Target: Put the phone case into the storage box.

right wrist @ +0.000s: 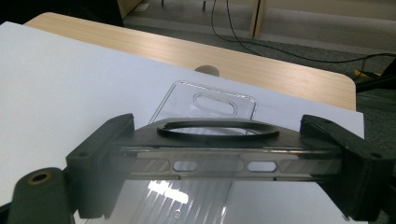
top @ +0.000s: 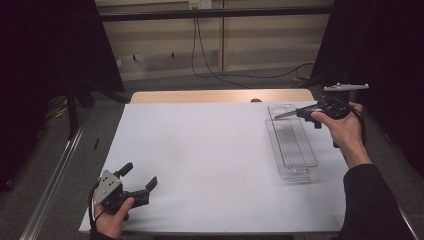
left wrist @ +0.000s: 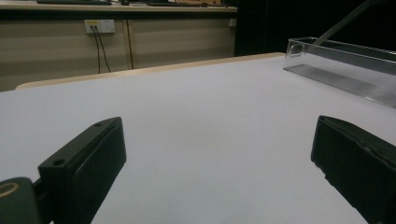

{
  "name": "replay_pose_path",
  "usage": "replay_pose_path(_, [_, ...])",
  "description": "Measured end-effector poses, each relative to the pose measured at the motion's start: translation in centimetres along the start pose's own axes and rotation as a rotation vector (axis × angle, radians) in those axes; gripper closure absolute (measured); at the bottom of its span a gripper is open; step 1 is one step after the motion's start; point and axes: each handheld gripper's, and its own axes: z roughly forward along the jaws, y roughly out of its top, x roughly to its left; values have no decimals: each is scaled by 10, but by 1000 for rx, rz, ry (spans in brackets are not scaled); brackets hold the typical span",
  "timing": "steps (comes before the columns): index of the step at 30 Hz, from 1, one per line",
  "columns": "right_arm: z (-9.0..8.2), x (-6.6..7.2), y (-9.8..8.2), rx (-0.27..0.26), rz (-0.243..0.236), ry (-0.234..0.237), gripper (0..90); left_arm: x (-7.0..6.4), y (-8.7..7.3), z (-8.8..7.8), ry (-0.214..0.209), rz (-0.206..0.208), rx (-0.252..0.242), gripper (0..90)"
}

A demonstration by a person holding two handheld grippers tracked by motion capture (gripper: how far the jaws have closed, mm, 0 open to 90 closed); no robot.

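A: From above we see our right gripper (top: 300, 113) clamped on a flat metal tool (top: 287, 113) over the clear tray (top: 295, 165).

B: Our left gripper (top: 140, 176) rests low, its 2 jaws apart. The right gripper view shows the tool (right wrist: 224, 161) gripped crosswise above the tray (right wrist: 187, 100).

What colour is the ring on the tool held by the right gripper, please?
Black, on a grey tool; clearest in the right gripper view.

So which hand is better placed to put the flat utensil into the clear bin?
Right. The right tool already grips the flat utensil above the clear bin. The left tool is open, far away at the near left.
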Motion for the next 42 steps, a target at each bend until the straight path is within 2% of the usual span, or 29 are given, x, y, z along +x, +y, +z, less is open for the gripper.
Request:
replay_pose_path(21, [24, 11, 5, 51, 34, -59, 118, -1, -1, 1, 0, 6, 10, 31])
replay_pose_path(31, [36, 20, 9, 81, 42, -110, 118, -1, -1, 2, -6, 2, 11, 32])
replay_pose_path(38, [42, 26, 7, 93, 25, -139, 118, -1, 0, 1, 0, 7, 15, 32])
replay_pose_path(42, [44, 28, 8, 93, 48, -156, 118, -1, -1, 1, -3, 8, 16, 32])
